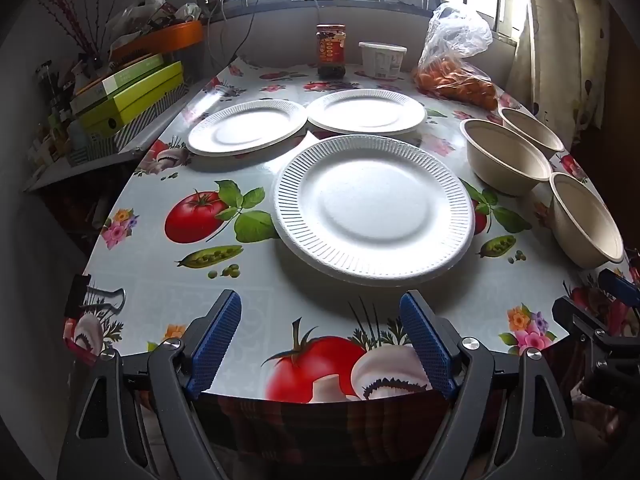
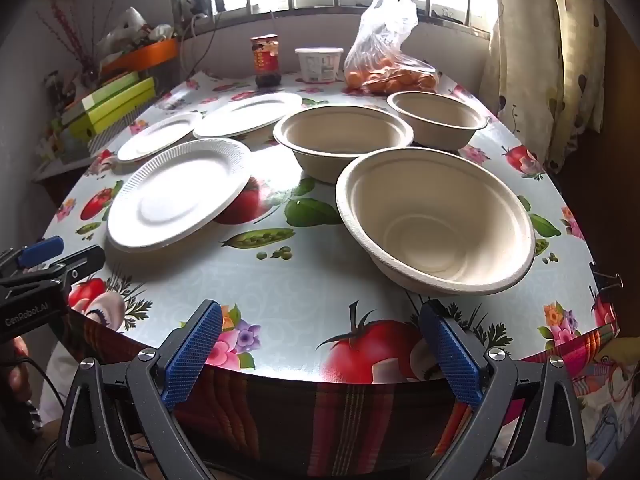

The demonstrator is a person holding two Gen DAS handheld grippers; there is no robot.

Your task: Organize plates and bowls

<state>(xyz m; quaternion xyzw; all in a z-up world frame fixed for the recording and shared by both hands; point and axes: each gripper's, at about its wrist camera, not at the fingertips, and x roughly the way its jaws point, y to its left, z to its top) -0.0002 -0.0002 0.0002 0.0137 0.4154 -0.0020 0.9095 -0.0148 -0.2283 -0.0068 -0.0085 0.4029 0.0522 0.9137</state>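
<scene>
Nothing picked up yet. Left gripper [image 1: 320,344] and right gripper [image 2: 320,356] both spread wide, empty, at table edge. Three plates [image 1: 374,204] left, three bowls [image 2: 436,216] right, all separate. Next: probably grab nearest rim, stack.

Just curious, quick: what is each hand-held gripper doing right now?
Left hand-held gripper: open, holding nothing.
Right hand-held gripper: open, holding nothing.

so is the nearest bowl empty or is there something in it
Empty. The nearest bowl sits upright on the table, and the right wrist view looks straight into it: only its bare beige inside shows.
</scene>
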